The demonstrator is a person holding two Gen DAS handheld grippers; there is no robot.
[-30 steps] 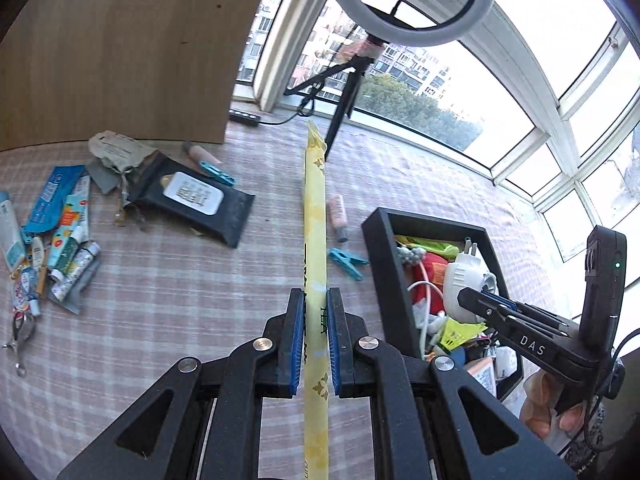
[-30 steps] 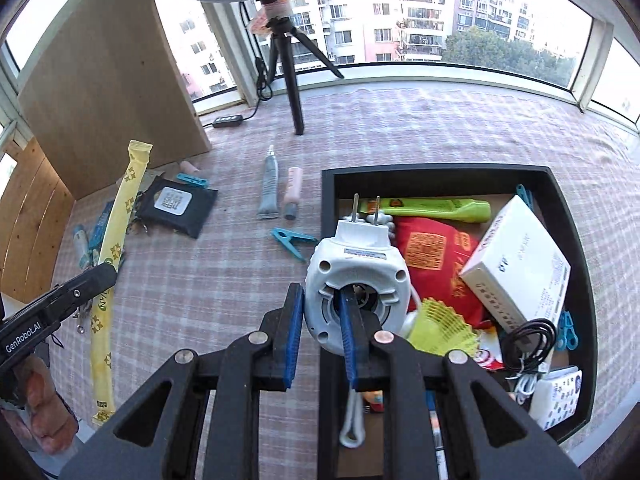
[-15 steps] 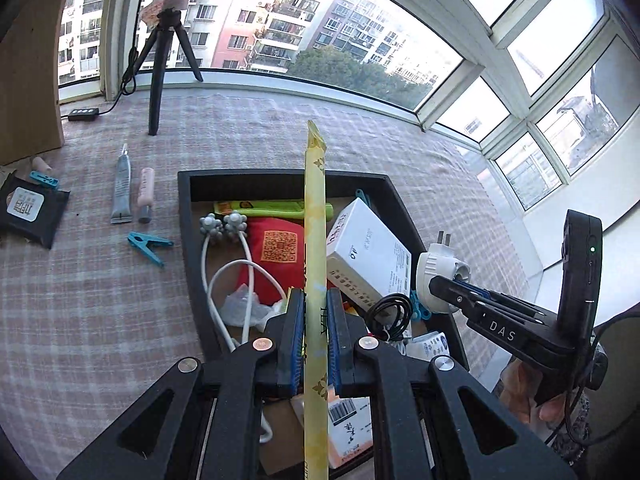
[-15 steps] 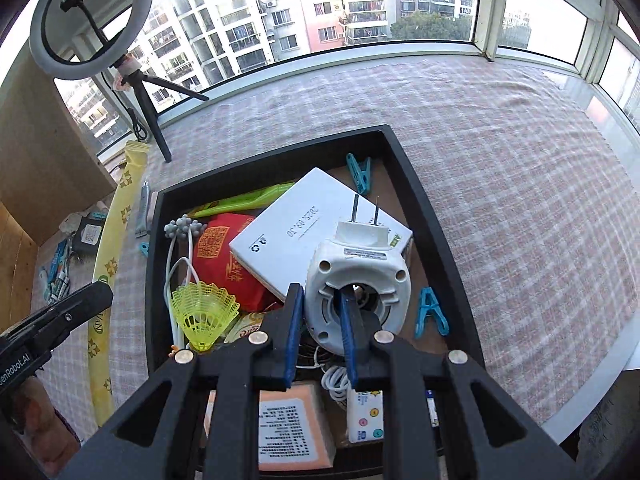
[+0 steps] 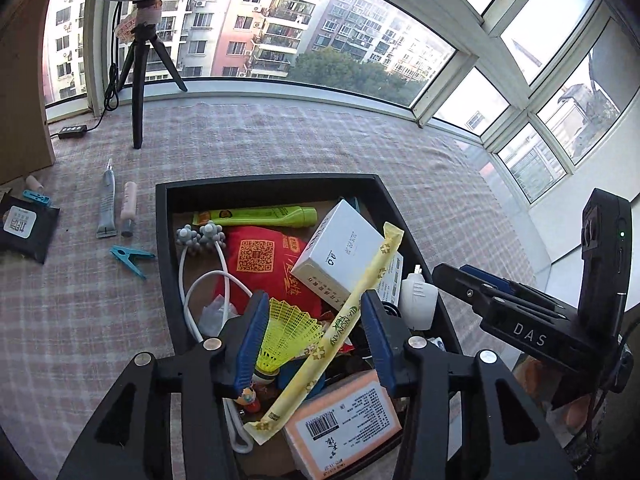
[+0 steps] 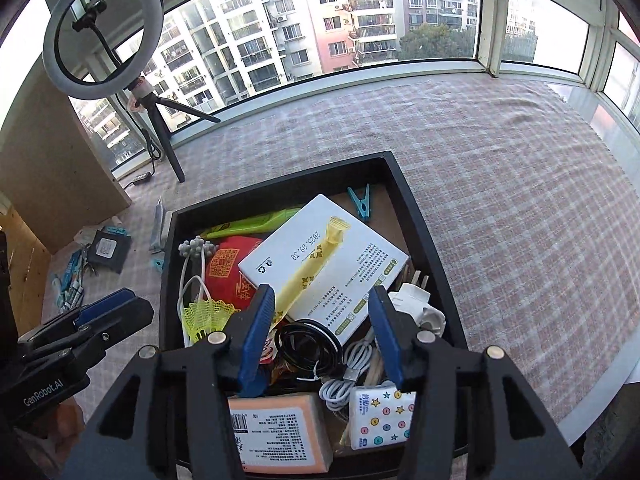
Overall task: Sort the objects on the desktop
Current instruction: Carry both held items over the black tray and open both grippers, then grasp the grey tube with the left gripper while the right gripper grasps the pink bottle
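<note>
both the left gripper [image 5: 316, 344] and right gripper [image 6: 322, 342] are opening with nothing pinched, the yellow tea sachet [image 5: 340, 328] and white plug adapter [image 6: 416, 308] lying loose in the black tray [image 5: 166, 240], so lift straight up clear.

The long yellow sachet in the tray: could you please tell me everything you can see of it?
The long yellow sachet is a slim, flat stick pack of glossy film with pale flower prints, green lettering and crimped ends. It lies slanted in the black tray, its far end across the white box, its near end by the orange packet. It runs between the opening left tongs, whose pads no longer touch it.
</note>
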